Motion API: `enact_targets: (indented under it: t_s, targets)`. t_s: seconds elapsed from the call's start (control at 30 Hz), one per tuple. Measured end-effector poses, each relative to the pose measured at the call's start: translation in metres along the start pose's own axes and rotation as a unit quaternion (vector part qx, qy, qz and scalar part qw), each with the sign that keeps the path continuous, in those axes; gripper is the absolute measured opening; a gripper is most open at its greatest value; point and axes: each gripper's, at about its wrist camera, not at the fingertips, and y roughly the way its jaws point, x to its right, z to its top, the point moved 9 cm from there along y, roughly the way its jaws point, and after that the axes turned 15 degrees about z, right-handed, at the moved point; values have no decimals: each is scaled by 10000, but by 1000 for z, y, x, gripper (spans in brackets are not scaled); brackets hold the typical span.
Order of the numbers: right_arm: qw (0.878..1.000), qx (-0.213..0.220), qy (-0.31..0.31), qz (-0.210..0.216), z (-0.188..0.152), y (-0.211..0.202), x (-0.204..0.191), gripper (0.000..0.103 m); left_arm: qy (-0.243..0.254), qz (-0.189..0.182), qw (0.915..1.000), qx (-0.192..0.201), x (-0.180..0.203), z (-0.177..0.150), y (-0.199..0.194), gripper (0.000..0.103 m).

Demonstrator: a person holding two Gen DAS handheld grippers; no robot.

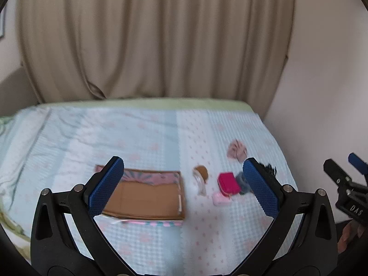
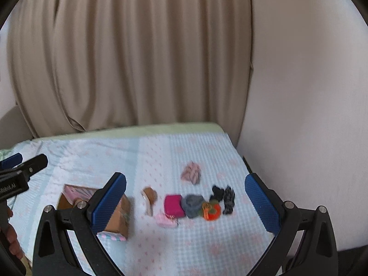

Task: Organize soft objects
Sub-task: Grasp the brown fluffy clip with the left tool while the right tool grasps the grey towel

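An open cardboard box (image 1: 147,195) with a pink patterned lining lies on the bed; it also shows in the right wrist view (image 2: 117,216). To its right lie small soft items: a magenta pouch (image 2: 173,204), a grey piece (image 2: 192,204), an orange piece (image 2: 211,211), black scrunchies (image 2: 224,196), a pale pink pouch (image 2: 166,221), a brown one (image 2: 150,195) and a pink scrunchie (image 2: 191,172) farther back. My left gripper (image 1: 184,186) is open and empty above the bed. My right gripper (image 2: 186,202) is open and empty, held high before the items.
The bed has a light blue checked sheet (image 1: 69,142) with pink flowers. A beige curtain (image 1: 149,41) hangs behind it and a pale wall (image 2: 310,92) stands on the right. The bed's right edge runs close to the wall.
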Motion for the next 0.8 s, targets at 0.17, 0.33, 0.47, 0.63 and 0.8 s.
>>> enact_targets:
  t_s: [0.17, 0.33, 0.47, 0.63, 0.8]
  targets:
    - [9989, -355, 273, -127, -33, 48, 26, 103, 193, -238, 9984, -477, 28, -21, 62, 102]
    - [9970, -763, 125, 44, -56, 101, 51, 103, 282, -371, 9950, -881, 66, -42, 115, 102]
    - [9922, -1150, -309, 358, -72, 147, 69, 103, 424, -324, 9912, -1213, 99, -60, 161, 101]
    - [9821, -1682, -545, 654, -97, 214, 102, 103, 375, -273, 9844, -1698, 133, -85, 222, 99]
    - [9717, -2063, -680, 932, -125, 264, 118, 103, 471, -148, 9784, -2010, 165, -109, 283, 97]
